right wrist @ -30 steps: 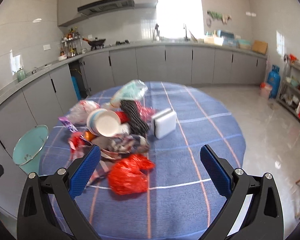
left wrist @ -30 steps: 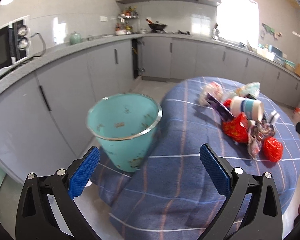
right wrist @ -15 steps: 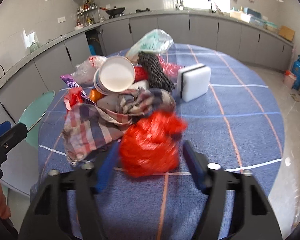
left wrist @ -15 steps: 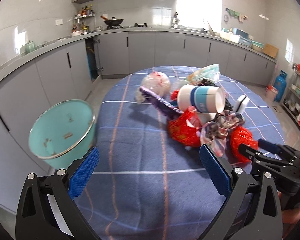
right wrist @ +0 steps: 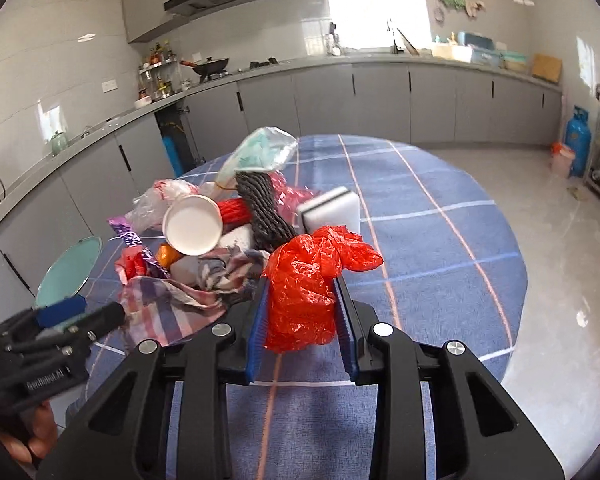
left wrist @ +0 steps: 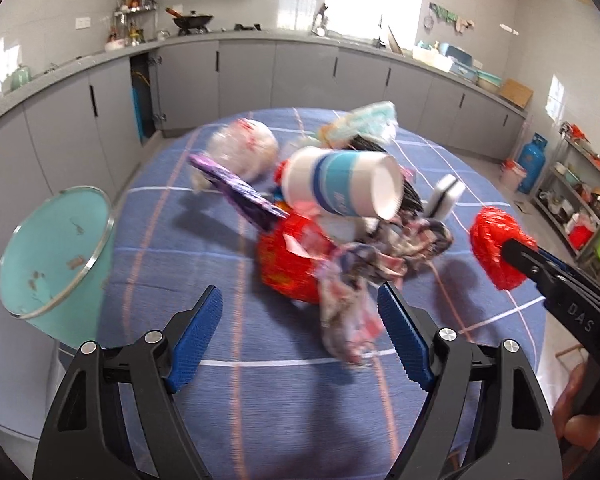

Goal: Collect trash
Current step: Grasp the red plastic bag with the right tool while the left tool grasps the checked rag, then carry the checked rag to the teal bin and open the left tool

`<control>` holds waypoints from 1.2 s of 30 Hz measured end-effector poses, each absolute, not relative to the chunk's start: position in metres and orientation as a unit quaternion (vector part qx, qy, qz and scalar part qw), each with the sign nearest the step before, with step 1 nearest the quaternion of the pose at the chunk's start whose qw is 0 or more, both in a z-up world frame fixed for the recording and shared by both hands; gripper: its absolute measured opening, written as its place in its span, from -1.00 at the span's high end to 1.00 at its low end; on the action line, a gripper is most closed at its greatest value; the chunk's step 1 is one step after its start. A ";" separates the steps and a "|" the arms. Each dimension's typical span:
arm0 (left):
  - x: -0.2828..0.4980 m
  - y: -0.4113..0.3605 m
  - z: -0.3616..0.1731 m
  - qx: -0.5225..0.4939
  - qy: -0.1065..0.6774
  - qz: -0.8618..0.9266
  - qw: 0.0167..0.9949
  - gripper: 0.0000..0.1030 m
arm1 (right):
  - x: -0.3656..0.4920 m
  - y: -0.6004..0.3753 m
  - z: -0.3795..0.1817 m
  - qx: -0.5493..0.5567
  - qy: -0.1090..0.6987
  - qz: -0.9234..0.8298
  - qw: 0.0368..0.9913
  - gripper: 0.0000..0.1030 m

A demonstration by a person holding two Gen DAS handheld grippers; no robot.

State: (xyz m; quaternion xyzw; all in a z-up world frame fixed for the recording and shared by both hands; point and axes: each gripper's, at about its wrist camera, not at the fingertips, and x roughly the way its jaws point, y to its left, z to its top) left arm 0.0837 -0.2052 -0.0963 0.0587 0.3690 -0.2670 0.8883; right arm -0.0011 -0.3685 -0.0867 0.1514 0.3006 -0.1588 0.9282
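Since the earlier frames my left gripper (left wrist: 300,330) has swung away from the pale green plastic waste bin (left wrist: 56,256) toward the heap of rubbish, and my right gripper (right wrist: 302,322) has gone from wide open to clamped around the crumpled red plastic bag (right wrist: 312,280). Its jaws have just been closing, and in the right wrist view both blue pads press the bag's sides, the bag bulging above and below them. From the left wrist view the same bag (left wrist: 494,250) appears at the tip of the right gripper (left wrist: 516,254), near the right edge of the round desk covered in blue checked cloth (left wrist: 260,408). The left gripper's jaws have just been closing a little but remain released, with nothing pressed between them; a crumpled plaid cloth (left wrist: 352,308) lies just ahead, closest to the right-hand pad. The remaining rubbish sits in a pile at mid-desk: a white paper cup with a blue band (left wrist: 344,188) lying on its side on top, a second red plastic bag (left wrist: 290,264) beneath it, a purple foil wrapper (left wrist: 240,192), a clear plastic bag with red print (left wrist: 242,152), a clear bag with pale green contents (left wrist: 360,124), a dark twisted roll (right wrist: 266,212) and a white sponge block (right wrist: 332,210). The waste bin stands off the desk's left edge, tilted in view, with specks inside it. A person's fingers (right wrist: 32,436) are visible behind the left gripper (right wrist: 66,314) in the right wrist view.
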 end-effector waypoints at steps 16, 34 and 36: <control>0.079 -0.225 -0.113 0.063 0.388 -0.334 0.857 0.73 | -0.006 -0.367 -0.085 0.159 0.291 -0.175 0.927 0.38; 0.075 -0.155 -0.023 0.015 0.262 -0.372 0.890 0.78 | -0.004 -0.336 -0.061 0.139 0.275 -0.169 0.936 0.38; 0.088 -0.156 -0.026 0.014 0.277 -0.361 0.890 0.77 | -0.003 -0.335 -0.060 0.141 0.274 -0.167 0.936 0.38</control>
